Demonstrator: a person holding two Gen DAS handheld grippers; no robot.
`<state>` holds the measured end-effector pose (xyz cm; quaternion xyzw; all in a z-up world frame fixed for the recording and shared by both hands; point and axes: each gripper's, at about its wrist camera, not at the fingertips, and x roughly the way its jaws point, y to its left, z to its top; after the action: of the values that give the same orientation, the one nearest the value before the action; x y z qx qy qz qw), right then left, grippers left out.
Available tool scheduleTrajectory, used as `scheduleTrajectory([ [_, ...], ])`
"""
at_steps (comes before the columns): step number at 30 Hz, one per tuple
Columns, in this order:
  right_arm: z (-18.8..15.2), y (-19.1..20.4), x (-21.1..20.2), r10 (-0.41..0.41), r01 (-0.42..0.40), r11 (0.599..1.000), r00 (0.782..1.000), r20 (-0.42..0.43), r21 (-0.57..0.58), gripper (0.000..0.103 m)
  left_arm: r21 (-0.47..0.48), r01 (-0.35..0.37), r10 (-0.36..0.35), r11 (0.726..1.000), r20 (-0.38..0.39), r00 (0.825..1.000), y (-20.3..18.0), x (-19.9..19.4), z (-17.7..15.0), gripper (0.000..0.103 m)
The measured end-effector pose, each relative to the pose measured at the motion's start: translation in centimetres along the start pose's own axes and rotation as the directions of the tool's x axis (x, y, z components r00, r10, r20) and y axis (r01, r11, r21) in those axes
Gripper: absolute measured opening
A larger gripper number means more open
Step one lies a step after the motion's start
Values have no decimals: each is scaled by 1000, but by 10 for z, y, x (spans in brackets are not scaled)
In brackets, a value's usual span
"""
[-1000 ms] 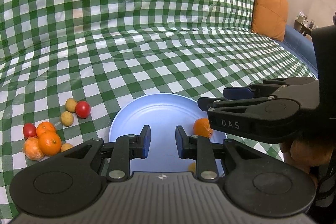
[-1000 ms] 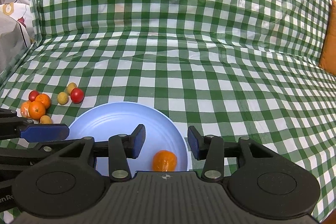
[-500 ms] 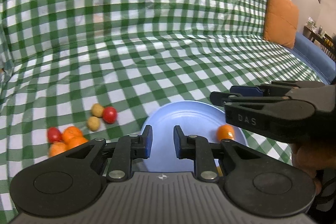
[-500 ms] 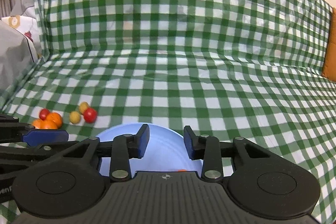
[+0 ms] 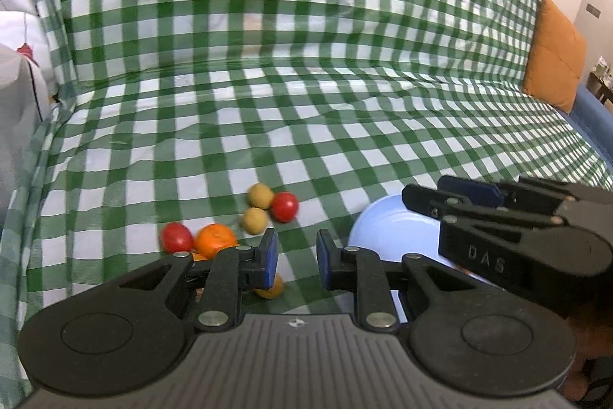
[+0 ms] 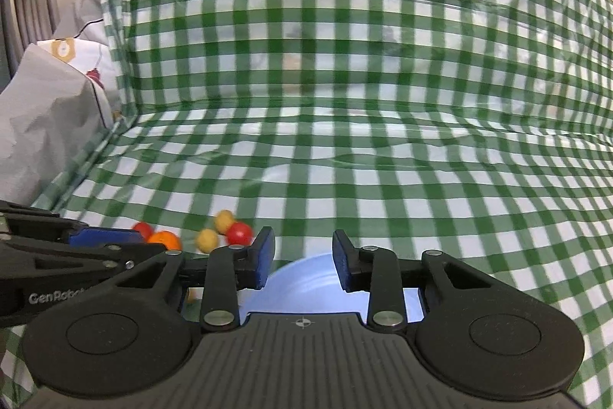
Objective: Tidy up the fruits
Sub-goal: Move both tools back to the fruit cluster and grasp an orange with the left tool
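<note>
Left wrist view looks down along the left gripper (image 5: 294, 257), whose blue-padded fingers (image 5: 270, 257) stand a narrow gap apart with nothing between them, only checked cloth (image 5: 345, 102) showing through the gap. Just beyond the left finger lies a cluster of small fruit on the cloth: 2 red tomatoes (image 5: 284, 206), 1 of them at the far left of the group (image 5: 176, 237), an orange (image 5: 214, 238) touching that left tomato, 2 yellowish round fruits (image 5: 260, 196) touching each other beside the right tomato, and another yellowish fruit (image 5: 272, 288) partly hidden under the finger. A pale blue plate (image 5: 387, 230) sits to the right of the fruit, apart from it, partly covered by the right gripper (image 5: 429, 204), which reaches in from the right edge. Right wrist view shows that right gripper (image 6: 302, 261) above the near part of the plate (image 6: 302, 288), its fingers (image 6: 262, 261) parted by a modest gap and holding nothing; whether any fruit lies on the plate cannot be told. An orange cushion (image 5: 555, 56) rests at the far right of the covered sofa
</note>
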<state>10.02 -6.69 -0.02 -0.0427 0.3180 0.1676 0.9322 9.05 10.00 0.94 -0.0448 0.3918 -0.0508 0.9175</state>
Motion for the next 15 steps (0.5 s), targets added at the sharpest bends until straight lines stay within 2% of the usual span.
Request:
scheduleTrajectory([
  [9, 8, 32, 6, 46, -46, 999, 999, 0, 3, 35, -53, -20, 19, 998, -11, 1000, 34, 1, 8, 23],
  [11, 9, 37, 10, 53, -53, 999, 999, 0, 7, 35, -81, -45, 44, 996, -13, 999, 49, 0, 15, 24],
  [13, 9, 41, 13, 58, -58, 998, 998, -1, 11, 35, -171, -77, 74, 982, -20, 997, 74, -2, 20, 24],
  [15, 9, 44, 17, 63, -63, 998, 998, -3, 20, 35, -299, -82, 73, 951, -40, 997, 106, -4, 22, 24],
])
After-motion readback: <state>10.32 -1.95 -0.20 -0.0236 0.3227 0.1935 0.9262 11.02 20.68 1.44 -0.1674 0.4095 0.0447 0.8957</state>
